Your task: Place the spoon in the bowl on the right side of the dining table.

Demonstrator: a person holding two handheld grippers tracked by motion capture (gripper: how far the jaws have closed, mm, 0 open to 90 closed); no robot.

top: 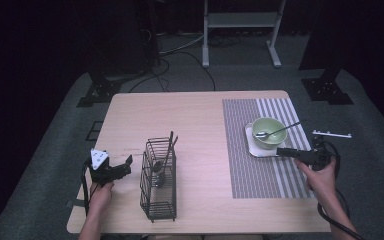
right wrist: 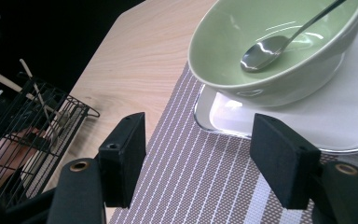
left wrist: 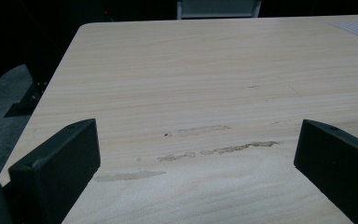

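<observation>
Spoon (top: 275, 132) in green bowl (top: 269, 131), on plate (top: 252, 145) over mat (top: 260, 170): light, stiff, slick steel; best pinched mid-handle above rim. Right gripper (right wrist: 198, 154) spread, empty, just beside plate. Left gripper (left wrist: 196, 154) spread over bare table (left wrist: 191, 84).

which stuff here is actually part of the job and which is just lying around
In the job:
- right claw, open, beside the white plate
- green bowl on that plate
- spoon resting in the bowl
- wire caddy holding utensils

Lying about:
- striped placemat under the plate
- left claw, open over bare table
- white strip off the table's right edge
</observation>
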